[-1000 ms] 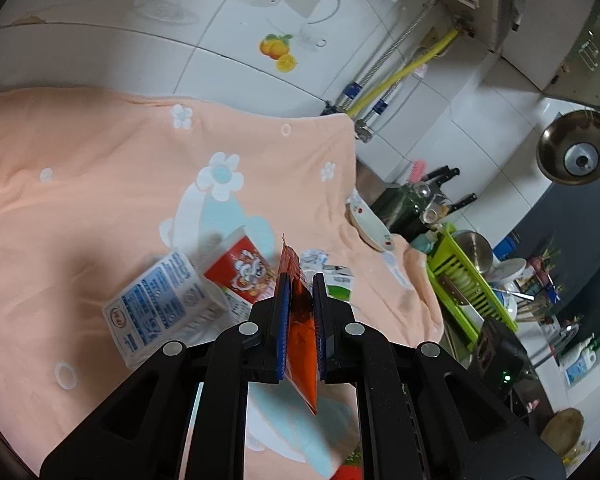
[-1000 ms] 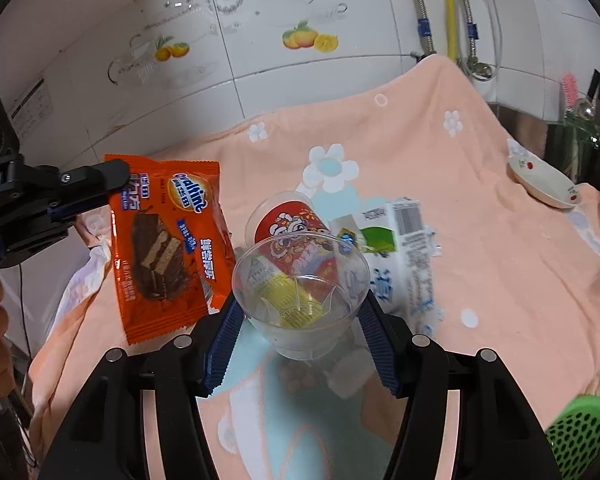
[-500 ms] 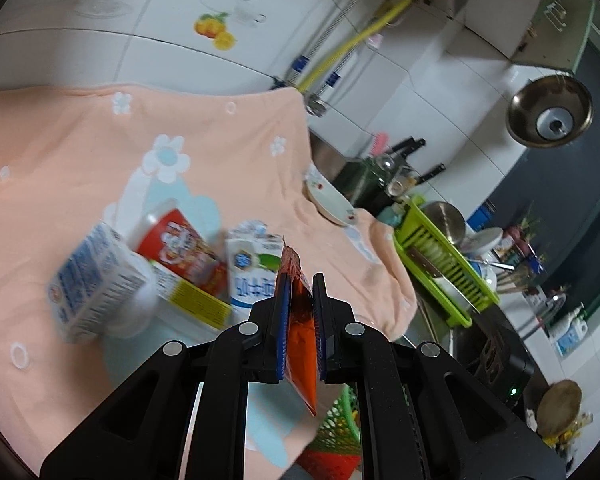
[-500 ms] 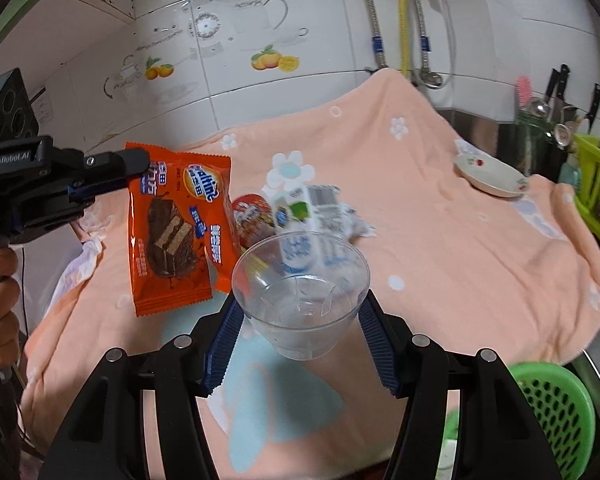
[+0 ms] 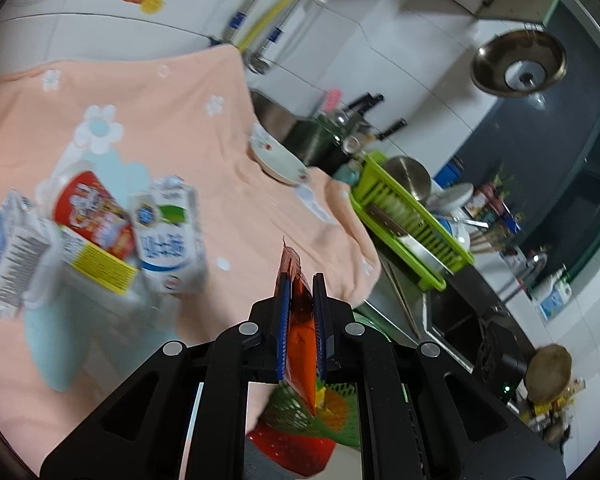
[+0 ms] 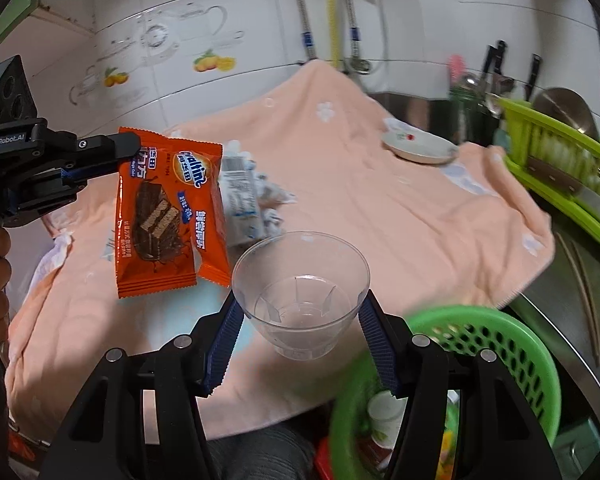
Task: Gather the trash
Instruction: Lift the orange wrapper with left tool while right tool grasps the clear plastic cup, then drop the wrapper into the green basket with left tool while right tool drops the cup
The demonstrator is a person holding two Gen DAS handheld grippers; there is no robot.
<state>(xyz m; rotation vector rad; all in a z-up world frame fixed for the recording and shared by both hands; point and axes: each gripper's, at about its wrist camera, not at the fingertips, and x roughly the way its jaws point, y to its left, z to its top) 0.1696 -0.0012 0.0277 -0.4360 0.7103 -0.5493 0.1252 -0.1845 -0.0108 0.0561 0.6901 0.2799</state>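
Orange snack wrapper hangs clamped in the left gripper; right gripper squeezes a clear plastic cup near a green basket.

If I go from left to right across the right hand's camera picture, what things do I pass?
Left gripper → orange wafer wrapper → clear plastic cup → white dish → green basket, with the green dish rack above it.
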